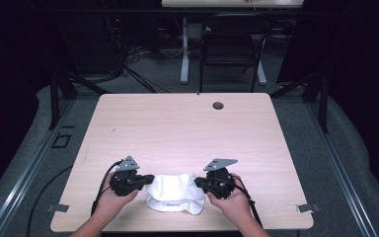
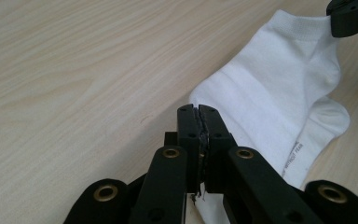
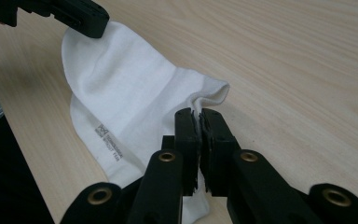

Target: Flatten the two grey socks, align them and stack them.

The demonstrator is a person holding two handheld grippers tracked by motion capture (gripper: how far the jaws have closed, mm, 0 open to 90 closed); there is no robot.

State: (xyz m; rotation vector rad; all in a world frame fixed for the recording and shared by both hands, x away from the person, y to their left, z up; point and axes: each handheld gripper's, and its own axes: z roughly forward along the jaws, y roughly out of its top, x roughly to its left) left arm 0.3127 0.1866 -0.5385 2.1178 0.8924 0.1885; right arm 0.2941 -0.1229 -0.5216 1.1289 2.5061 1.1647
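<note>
A white sock lies slack on the light wooden table near its front edge, between my two grippers. My left gripper pinches the sock's left end; in the left gripper view its jaws are shut on the white fabric, with the gripper pointing along the sock. My right gripper pinches the right end. The right gripper view shows its jaws closed on a fold of the sock, gripper tips together. Small grey print runs along the sock's sole.
A round cable hole sits near the table's far edge. Beyond the table stand a black chair and a white desk leg on grey carpet. Metal rails run along both sides of the table.
</note>
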